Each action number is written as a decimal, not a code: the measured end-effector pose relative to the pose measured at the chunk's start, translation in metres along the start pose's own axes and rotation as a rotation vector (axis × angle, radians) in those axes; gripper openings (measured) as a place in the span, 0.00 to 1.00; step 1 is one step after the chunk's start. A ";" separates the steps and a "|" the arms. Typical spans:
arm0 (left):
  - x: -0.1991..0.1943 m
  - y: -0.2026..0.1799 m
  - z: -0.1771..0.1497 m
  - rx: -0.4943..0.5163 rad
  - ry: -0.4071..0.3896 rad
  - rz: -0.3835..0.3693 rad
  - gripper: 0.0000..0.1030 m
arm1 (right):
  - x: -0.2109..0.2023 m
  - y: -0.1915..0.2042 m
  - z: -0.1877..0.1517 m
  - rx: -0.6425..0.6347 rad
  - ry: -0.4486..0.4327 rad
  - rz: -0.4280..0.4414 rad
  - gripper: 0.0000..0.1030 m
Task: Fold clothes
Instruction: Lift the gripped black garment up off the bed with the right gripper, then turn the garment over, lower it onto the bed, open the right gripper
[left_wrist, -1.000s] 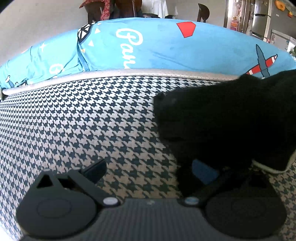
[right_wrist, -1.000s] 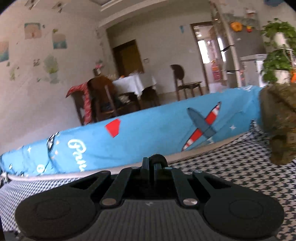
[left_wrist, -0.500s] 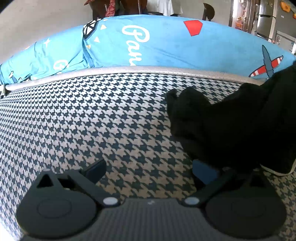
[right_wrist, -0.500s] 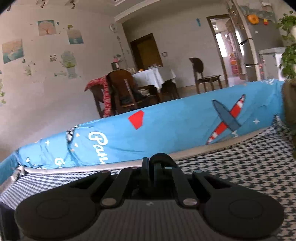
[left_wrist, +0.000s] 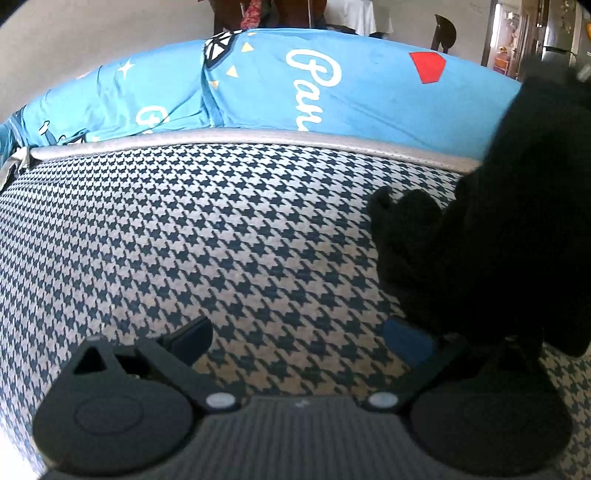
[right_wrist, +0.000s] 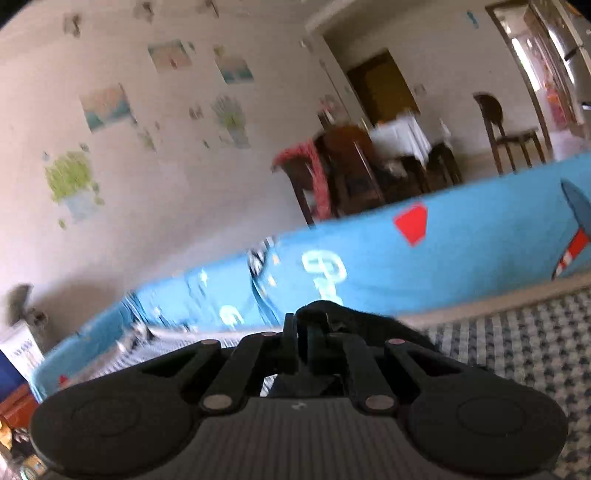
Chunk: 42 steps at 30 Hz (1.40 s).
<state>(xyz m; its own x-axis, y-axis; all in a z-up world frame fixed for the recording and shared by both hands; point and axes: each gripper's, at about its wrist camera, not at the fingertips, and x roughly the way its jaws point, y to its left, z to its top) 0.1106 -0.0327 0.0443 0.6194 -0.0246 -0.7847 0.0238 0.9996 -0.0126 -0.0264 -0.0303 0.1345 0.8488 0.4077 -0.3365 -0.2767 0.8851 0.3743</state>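
Left wrist view: the left tongs (left_wrist: 299, 334) were spread wide above the houndstooth bed (left_wrist: 184, 236), a black garment (left_wrist: 491, 236) bunched at their right finger. Right wrist view: the right tongs (right_wrist: 303, 345) were pressed together, pinching black garment cloth.

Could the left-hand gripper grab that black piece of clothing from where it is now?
Probably yes. The left gripper is open, and the black garment hangs just beside its blue-padded finger, already draped over it. Only bare houndstooth cover lies between the jaws, so it must shift sideways.

Pale wall (right_wrist: 177, 155) with stickers, wooden chairs (right_wrist: 506, 133), white-clothed table (right_wrist: 400, 134), blue cushion (left_wrist: 332, 92).
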 end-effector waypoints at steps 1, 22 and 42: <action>0.000 0.002 0.000 -0.002 0.003 0.002 1.00 | 0.010 0.003 -0.005 -0.007 0.035 -0.024 0.09; 0.004 0.005 0.000 -0.021 0.019 0.017 1.00 | -0.011 0.005 -0.007 -0.060 0.102 0.040 0.39; 0.007 0.029 -0.003 -0.062 0.037 0.040 1.00 | 0.031 0.016 -0.027 0.005 0.139 0.192 0.45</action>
<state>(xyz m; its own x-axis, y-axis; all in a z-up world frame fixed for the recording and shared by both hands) 0.1129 -0.0039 0.0368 0.5892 0.0146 -0.8078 -0.0496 0.9986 -0.0181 -0.0169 0.0023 0.1071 0.7106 0.5960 -0.3741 -0.4249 0.7872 0.4471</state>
